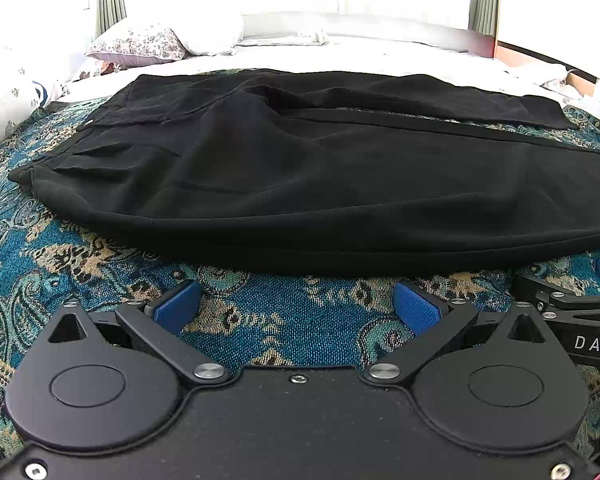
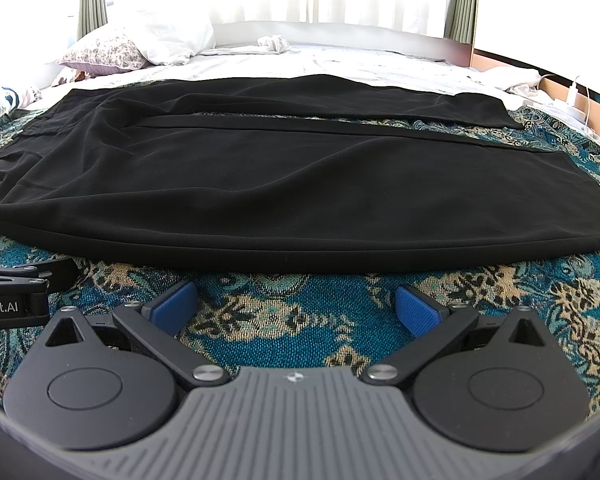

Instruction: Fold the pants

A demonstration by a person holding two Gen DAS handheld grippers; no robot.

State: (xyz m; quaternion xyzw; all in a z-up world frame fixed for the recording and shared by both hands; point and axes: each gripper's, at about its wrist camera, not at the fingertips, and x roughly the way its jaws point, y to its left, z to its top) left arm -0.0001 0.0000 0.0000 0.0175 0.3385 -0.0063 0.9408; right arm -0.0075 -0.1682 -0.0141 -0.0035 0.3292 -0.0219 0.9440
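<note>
Black pants (image 1: 300, 184) lie flat across a patterned teal bedspread (image 1: 80, 264), waistband at the left, legs running right; they also show in the right wrist view (image 2: 284, 192). The far leg lies slightly apart from the near one. My left gripper (image 1: 296, 306) is open and empty, low over the bedspread just short of the pants' near edge. My right gripper (image 2: 296, 306) is open and empty, in the same position further right. Each gripper shows at the edge of the other's view: the right one (image 1: 572, 300), the left one (image 2: 20, 288).
A floral pillow (image 1: 140, 46) and a white pillow (image 1: 204, 34) lie at the back left on a white sheet (image 2: 340, 64). A wooden bed frame (image 2: 512, 60) and white cables (image 2: 578, 92) are at the back right. Curtains and a bright window stand behind.
</note>
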